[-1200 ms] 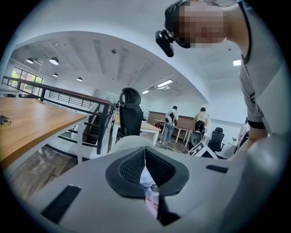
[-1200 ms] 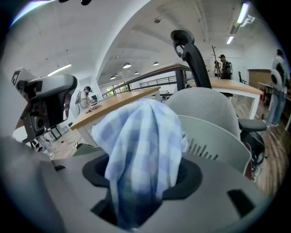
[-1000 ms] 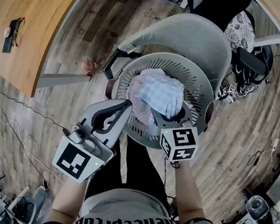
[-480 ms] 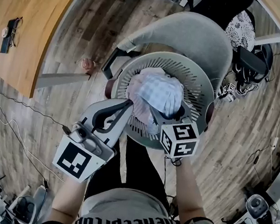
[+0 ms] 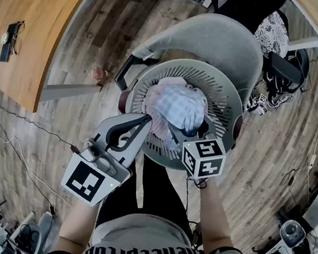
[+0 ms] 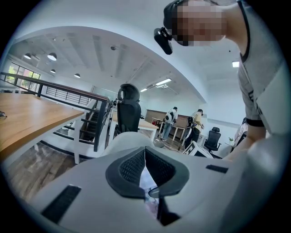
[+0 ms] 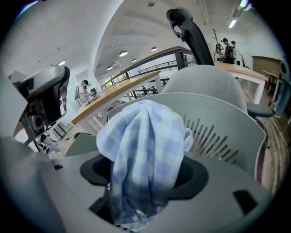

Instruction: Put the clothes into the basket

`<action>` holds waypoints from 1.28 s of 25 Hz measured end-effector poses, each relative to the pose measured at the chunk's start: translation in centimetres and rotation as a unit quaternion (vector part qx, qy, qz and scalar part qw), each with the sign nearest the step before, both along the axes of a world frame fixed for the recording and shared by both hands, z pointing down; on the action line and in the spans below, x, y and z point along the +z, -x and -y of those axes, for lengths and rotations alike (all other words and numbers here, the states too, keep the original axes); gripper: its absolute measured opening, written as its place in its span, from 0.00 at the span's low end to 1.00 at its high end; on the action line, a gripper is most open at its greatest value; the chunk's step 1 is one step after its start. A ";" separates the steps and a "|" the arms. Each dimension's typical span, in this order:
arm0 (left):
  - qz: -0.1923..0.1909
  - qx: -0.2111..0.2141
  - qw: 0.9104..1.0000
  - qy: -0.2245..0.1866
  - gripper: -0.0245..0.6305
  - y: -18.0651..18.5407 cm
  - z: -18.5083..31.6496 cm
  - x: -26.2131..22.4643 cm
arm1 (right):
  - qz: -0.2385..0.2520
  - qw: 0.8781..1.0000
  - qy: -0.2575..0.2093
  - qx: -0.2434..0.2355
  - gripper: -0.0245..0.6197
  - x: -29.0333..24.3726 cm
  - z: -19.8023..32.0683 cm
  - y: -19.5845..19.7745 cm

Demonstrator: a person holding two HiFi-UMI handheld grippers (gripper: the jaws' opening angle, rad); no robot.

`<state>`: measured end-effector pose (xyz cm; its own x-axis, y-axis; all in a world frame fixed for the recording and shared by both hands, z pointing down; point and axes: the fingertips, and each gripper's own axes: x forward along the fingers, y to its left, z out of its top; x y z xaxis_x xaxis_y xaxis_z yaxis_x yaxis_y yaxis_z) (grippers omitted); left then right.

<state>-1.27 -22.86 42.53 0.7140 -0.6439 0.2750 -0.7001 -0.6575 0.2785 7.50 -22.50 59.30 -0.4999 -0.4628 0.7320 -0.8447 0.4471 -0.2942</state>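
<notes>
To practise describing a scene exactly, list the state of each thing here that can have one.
Basket: upright on the chair, holding clothes.
Checked cloth: crumpled, on top of the clothes.
Left gripper: jaws together, at the edge of the clothes.
Right gripper: jaws have just been opening, checked cloth loose between them.

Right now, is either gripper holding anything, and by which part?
The left gripper pinches a thin fold of the pale cloth at its near edge. The right gripper has just been opening its jaws; the checked cloth lies loose between them, unheld.
</notes>
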 end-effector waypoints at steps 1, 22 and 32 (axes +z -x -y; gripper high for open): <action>0.000 0.000 1.000 0.000 0.06 0.0 0.0 0.0 | 0.000 1.000 0.001 0.002 0.54 0.0 0.0 -0.1; 0.001 0.005 1.000 -0.003 0.06 -0.6 -0.4 -0.3 | -0.008 1.000 0.003 0.029 0.55 -0.5 0.0 -1.6; 0.003 0.010 1.000 -0.008 0.06 -0.9 -1.1 -0.8 | 0.012 0.998 -0.028 0.057 0.39 -2.7 0.9 -2.1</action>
<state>-0.33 -21.75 41.69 0.7247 -0.6344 0.2691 -0.6890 -0.6754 0.2631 9.56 -23.38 56.62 -0.4595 -0.5577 0.6913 -0.8837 0.3656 -0.2924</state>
